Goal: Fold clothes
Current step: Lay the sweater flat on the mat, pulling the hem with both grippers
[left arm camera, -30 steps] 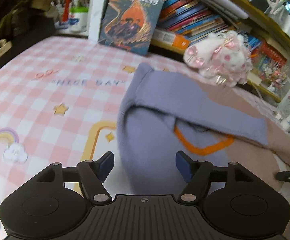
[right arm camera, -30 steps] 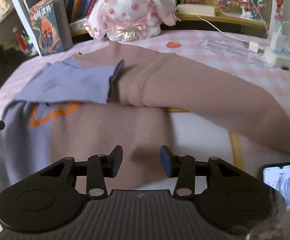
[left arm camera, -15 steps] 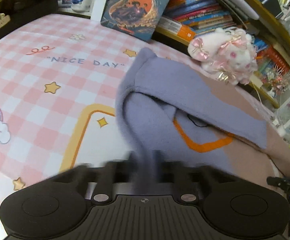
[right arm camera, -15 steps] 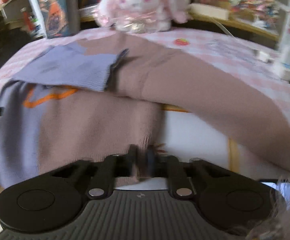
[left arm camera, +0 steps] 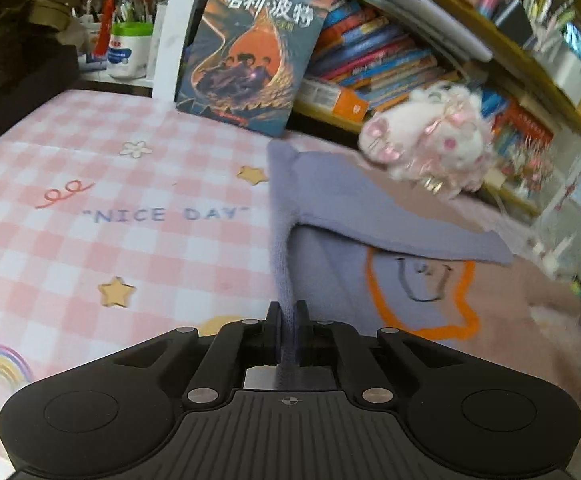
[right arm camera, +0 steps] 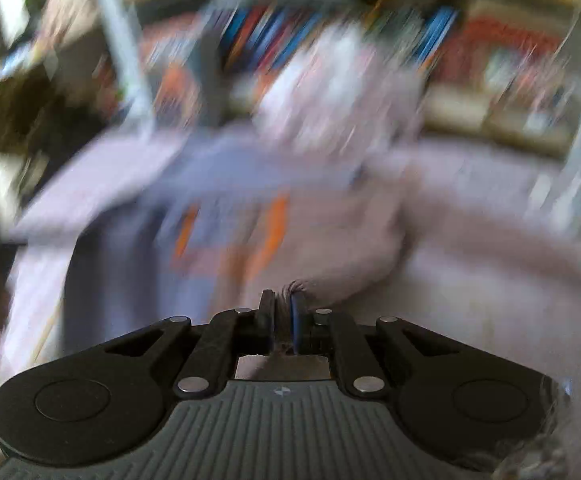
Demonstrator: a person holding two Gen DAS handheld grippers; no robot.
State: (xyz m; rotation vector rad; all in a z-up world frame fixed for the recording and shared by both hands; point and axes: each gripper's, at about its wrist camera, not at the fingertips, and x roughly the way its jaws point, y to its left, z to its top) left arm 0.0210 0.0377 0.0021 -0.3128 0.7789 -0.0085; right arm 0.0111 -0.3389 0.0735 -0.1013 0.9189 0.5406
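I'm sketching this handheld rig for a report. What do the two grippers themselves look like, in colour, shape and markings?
Both look alike. The left gripper has a matte black body with a ribbed centre panel, a small crosshair mark, round discs on two rounded lobes, silver pivot pins on angled links, and blue-faced fingers. The right gripper has the same build, with a blue pad showing. No cables or sleeves show.

Left gripper [left arm camera: 289, 312] at 6 o'clock, clamped on lilac edge of sweater [left arm camera: 330, 264]. Orange-outlined patch [left arm camera: 418, 300] at 4 o'clock. Pink plush [left arm camera: 430, 148] at 2 o'clock, touching sweater. Book [left arm camera: 250, 48] upright at 12 o'clock. Pink checked sheet [left arm camera: 110, 220] at 9 o'clock.
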